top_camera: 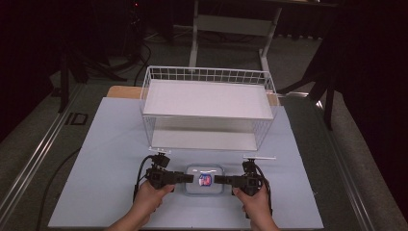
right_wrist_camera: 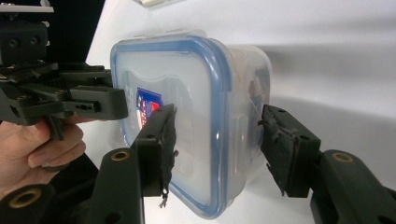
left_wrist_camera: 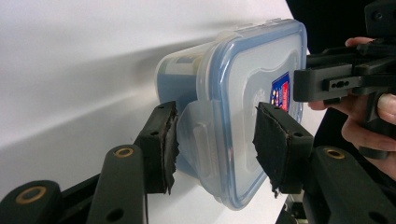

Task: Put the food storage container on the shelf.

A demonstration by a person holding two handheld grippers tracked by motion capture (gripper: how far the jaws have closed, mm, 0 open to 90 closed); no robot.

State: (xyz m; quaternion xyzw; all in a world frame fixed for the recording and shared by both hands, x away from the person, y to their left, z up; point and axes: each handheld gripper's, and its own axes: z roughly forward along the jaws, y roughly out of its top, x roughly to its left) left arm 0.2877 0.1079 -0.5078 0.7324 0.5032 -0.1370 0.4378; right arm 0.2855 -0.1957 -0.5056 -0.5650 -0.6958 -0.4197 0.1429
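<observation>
A clear plastic food container [top_camera: 204, 180] with a blue-sealed lid and a red-and-blue label lies flat near the table's front edge. My left gripper [top_camera: 190, 179] is at its left end. In the left gripper view its jaws [left_wrist_camera: 215, 135] straddle that end of the container [left_wrist_camera: 243, 93], one pad against the lid's latch flap and the other just off the lid top. My right gripper [top_camera: 217, 180] holds the opposite end. In the right gripper view [right_wrist_camera: 217, 140] one pad lies on the lid and the other at the bottom edge of the container [right_wrist_camera: 187, 93].
A white wire basket [top_camera: 207, 72] with two white shelf boards stands behind the container at mid-table. The pale blue table top [top_camera: 110, 159] lies bare to the left and right of my hands. Dark floor, cables and stand legs surround the table.
</observation>
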